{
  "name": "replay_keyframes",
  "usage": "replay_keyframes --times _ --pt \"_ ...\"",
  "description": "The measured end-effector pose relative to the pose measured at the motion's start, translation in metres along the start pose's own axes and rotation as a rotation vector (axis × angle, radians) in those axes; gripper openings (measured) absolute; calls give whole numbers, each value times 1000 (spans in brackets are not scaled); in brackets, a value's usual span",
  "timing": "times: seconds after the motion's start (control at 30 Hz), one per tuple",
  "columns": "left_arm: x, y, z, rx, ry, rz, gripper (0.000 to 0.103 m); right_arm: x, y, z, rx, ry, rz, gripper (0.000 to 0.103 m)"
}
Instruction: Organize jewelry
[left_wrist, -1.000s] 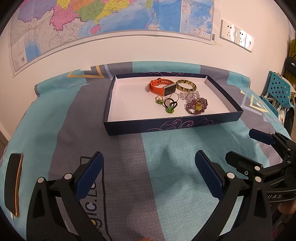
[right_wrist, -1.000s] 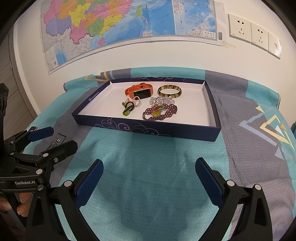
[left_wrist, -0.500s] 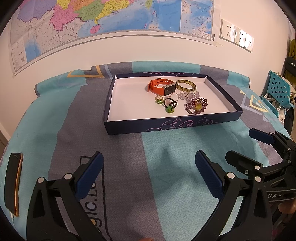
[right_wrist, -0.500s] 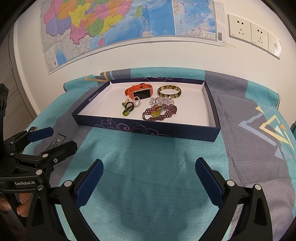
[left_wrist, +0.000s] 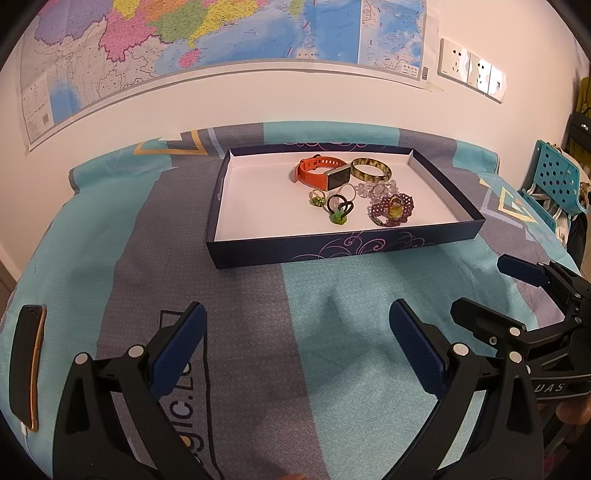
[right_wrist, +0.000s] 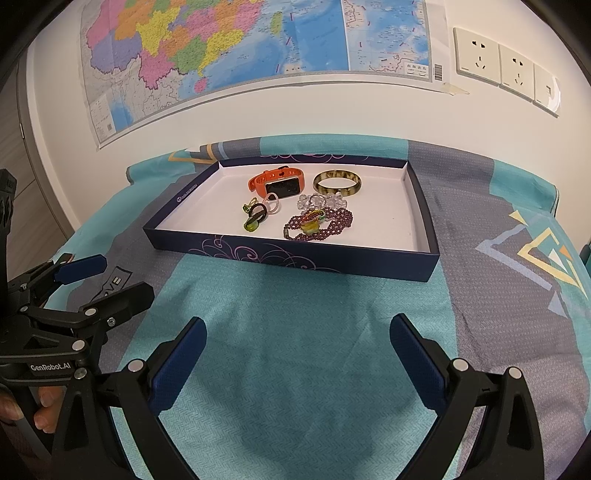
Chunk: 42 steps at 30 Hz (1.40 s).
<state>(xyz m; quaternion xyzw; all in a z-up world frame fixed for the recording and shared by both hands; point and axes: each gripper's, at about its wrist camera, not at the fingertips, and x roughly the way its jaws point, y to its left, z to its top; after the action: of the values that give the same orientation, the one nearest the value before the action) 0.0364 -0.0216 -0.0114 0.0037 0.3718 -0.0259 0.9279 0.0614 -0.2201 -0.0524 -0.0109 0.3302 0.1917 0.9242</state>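
Note:
A dark blue tray (left_wrist: 332, 249) (right_wrist: 295, 254) with a white floor sits on the patterned cloth. Inside lie an orange smartwatch (left_wrist: 321, 172) (right_wrist: 275, 182), a mottled bangle (left_wrist: 370, 170) (right_wrist: 337, 183), a purple bead bracelet (left_wrist: 392, 210) (right_wrist: 321, 225), clear beads (right_wrist: 321, 201), and small green and black rings (left_wrist: 338, 210) (right_wrist: 255, 216). My left gripper (left_wrist: 295, 332) is open and empty, well short of the tray. My right gripper (right_wrist: 297, 343) is open and empty, also short of the tray. Each gripper shows in the other's view: the right (left_wrist: 517, 295), the left (right_wrist: 99, 280).
A phone in an orange case (left_wrist: 26, 365) lies on the cloth at the left edge. A teal perforated chair (left_wrist: 554, 181) stands at the right. A wall with a map (right_wrist: 258, 48) and sockets (right_wrist: 498, 66) is behind the tray.

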Motion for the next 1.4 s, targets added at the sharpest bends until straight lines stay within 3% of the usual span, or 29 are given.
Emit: replay_keyframes --times 1.1,1.4 --pt "-1 2 1 -9 -14 -27 97 -1 1 0 5 -1 3 96" --pt "16 11 -1 -53 70 -22 97 4 -9 2 -19 31 -33 96"
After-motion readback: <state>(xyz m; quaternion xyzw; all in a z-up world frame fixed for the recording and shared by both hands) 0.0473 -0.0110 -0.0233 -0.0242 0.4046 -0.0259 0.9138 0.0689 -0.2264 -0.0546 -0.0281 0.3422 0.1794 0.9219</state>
